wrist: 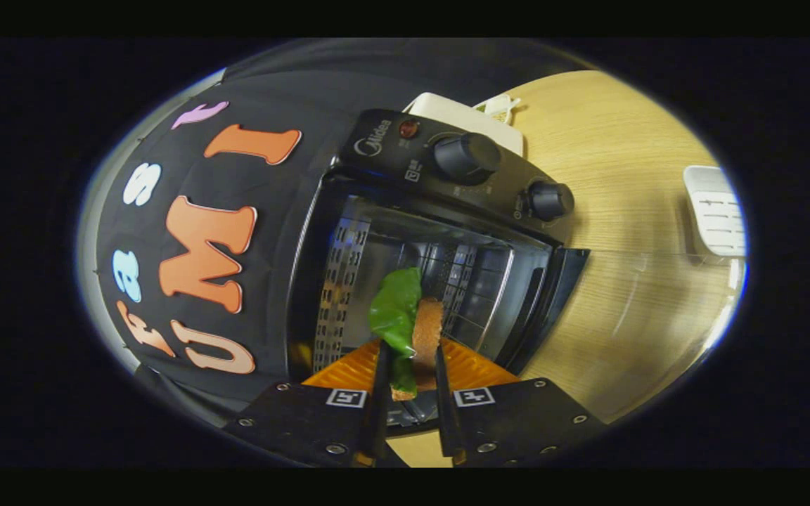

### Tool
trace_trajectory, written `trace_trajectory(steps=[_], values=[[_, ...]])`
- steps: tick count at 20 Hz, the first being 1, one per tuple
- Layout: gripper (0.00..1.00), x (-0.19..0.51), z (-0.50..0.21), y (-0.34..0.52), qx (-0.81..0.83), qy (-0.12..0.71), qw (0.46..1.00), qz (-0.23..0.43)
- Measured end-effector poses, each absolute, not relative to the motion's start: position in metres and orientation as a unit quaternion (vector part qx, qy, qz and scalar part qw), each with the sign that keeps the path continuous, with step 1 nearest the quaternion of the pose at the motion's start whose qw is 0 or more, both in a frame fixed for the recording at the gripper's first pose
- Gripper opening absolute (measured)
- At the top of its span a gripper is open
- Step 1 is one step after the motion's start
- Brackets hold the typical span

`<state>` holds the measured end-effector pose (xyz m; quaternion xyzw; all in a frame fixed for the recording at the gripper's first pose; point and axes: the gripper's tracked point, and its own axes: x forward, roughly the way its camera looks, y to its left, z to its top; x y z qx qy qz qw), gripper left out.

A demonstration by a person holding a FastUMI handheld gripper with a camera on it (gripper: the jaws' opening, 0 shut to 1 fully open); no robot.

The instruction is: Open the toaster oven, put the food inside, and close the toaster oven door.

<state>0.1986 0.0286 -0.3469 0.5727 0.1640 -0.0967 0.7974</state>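
A black toaster oven (447, 165) with two knobs stands on the wooden table, rolled sideways in this view. Its glass door (658, 309) hangs fully open, and the wire rack shows inside the dark cavity (433, 274). My gripper (410, 365) is shut on a toy sandwich (408, 320), a brown bread slice with a green lettuce leaf. Both fingers press its sides. The sandwich sticks out ahead of the fingertips, right at the mouth of the oven cavity.
A cream box (468, 116) stands behind the oven. A white ribbed object (718, 211) lies on the wooden table (616, 147) beyond the open door. The black booth cloth (187, 232) hangs on the oven's other side.
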Motion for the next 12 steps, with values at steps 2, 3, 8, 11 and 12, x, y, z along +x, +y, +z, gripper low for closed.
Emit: trace_trajectory(steps=[2,3,8,11,12], values=[[0.36,0.199,-0.357,0.042,0.577,0.192,0.789,-0.091],[0.40,0.197,-0.361,0.050,0.579,0.205,0.785,-0.085],[0.62,0.174,-0.361,0.068,0.560,0.234,0.791,-0.075],[0.93,0.159,-0.357,0.068,0.576,0.234,0.780,-0.067],[0.97,0.151,-0.357,0.068,0.572,0.238,0.782,-0.065]])
